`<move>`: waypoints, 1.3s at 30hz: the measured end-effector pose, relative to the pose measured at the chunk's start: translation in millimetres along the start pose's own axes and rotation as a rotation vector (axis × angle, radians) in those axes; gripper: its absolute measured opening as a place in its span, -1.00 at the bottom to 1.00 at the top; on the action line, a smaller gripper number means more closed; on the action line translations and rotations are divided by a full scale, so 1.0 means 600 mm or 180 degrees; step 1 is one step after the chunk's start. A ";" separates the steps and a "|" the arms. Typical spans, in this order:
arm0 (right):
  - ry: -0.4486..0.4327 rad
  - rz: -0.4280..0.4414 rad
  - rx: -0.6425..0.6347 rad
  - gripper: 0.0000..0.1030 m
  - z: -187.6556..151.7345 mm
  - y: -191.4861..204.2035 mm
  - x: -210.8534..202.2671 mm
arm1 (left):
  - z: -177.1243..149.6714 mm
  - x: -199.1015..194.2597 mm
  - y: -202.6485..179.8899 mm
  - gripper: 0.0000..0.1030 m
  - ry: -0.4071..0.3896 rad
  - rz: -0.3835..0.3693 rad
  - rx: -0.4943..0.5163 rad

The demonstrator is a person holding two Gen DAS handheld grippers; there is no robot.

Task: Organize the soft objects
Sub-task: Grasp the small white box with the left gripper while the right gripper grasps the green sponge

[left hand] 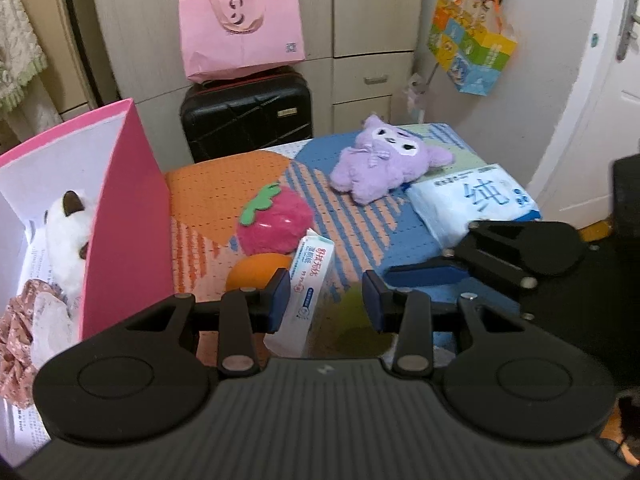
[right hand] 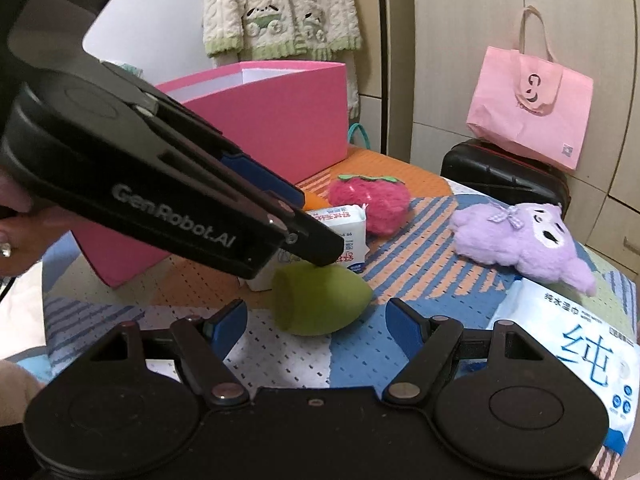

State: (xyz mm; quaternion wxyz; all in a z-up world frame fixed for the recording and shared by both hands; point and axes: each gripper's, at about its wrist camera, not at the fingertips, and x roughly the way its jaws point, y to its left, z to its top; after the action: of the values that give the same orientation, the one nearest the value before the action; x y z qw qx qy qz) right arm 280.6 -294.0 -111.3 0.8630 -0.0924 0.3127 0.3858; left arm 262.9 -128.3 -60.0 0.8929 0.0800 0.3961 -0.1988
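Observation:
A small white tissue pack (left hand: pixel 310 280) and a green egg-shaped sponge (left hand: pixel 352 320) lie close together on the patterned cloth. My left gripper (left hand: pixel 326 300) is low over them with its jaws narrow. Its left pad is against the pack, and a gap shows before the right pad, which hovers over the sponge. From the right wrist, the left gripper (right hand: pixel 316 224) reaches in over the pack (right hand: pixel 348 228) and the sponge (right hand: pixel 320 304). My right gripper (right hand: pixel 316 320) stands open just short of the sponge, holding nothing. An orange ball (left hand: pixel 256 270) sits behind the pack.
A pink box (left hand: pixel 128 216) at the left holds a white plush (left hand: pixel 68 236) and floral cloth (left hand: pixel 20 332). A strawberry plush (left hand: pixel 276 220), a purple plush (left hand: pixel 384 164) and a large wipes pack (left hand: pixel 472 204) lie on the cloth. Behind are a black suitcase (left hand: pixel 248 120) and a pink bag (left hand: pixel 240 28).

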 end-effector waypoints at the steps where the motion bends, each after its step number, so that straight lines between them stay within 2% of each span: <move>1: -0.0005 -0.0002 0.0000 0.56 -0.001 0.000 0.001 | -0.002 -0.003 0.000 -0.30 -0.0005 -0.0049 -0.0010; 3: -0.0025 -0.0020 0.0005 0.46 -0.001 0.000 0.000 | -0.003 -0.007 0.000 -0.31 -0.0002 -0.0182 -0.0046; 4: -0.0037 -0.0032 0.0009 0.37 -0.001 0.001 -0.002 | -0.004 -0.009 -0.002 -0.36 -0.0004 -0.0191 -0.0054; 5: -0.0043 -0.0036 0.0015 0.16 -0.001 -0.001 -0.002 | -0.005 -0.009 -0.005 -0.38 -0.0012 -0.0162 -0.0039; 6: -0.0056 -0.0045 0.0027 0.12 -0.002 -0.001 -0.006 | -0.007 -0.008 -0.008 -0.38 -0.0029 -0.0114 -0.0014; 9: -0.0087 -0.0053 0.0078 0.06 -0.011 -0.001 -0.019 | -0.009 -0.005 -0.010 -0.38 -0.0076 -0.0013 -0.0042; 16: -0.0128 -0.0378 0.0122 0.06 -0.034 0.010 -0.064 | -0.015 -0.006 -0.004 -0.38 0.0030 -0.0523 -0.0320; 19: -0.0112 -0.0426 0.0215 0.06 -0.045 0.007 -0.079 | -0.023 -0.007 -0.019 -0.38 0.0017 -0.0560 -0.0274; 24: -0.0100 -0.0575 0.0301 0.07 -0.063 0.000 -0.093 | -0.023 -0.026 -0.037 -0.37 -0.0221 -0.0512 -0.0075; 27: -0.0140 -0.0554 0.0411 0.07 -0.068 -0.008 -0.101 | -0.019 -0.021 -0.041 -0.28 -0.0289 -0.0310 0.0100; 29: -0.0151 -0.0580 0.0422 0.07 -0.070 -0.007 -0.102 | -0.017 -0.009 -0.041 -0.24 -0.0244 -0.0201 0.0152; 33: -0.0172 -0.0591 0.0458 0.07 -0.073 -0.008 -0.105 | -0.021 0.021 -0.037 -0.21 -0.0050 -0.0171 0.0136; 36: -0.0169 -0.0616 0.0472 0.07 -0.076 -0.006 -0.104 | -0.026 0.033 -0.039 -0.19 -0.0047 0.0033 0.0192; 38: -0.0174 -0.0624 0.0508 0.07 -0.078 -0.006 -0.103 | -0.027 0.041 -0.036 0.01 0.0014 0.0144 0.0206; 39: -0.0180 -0.0629 0.0529 0.07 -0.079 -0.006 -0.103 | -0.029 0.046 -0.032 0.02 0.0062 0.0154 0.0161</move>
State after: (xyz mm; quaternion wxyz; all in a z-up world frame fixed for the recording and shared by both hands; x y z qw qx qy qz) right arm 229.7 -353.1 -110.9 0.9100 -0.0400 0.3085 0.2742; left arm 259.9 -148.5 -91.7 0.8912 0.1140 0.3975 -0.1862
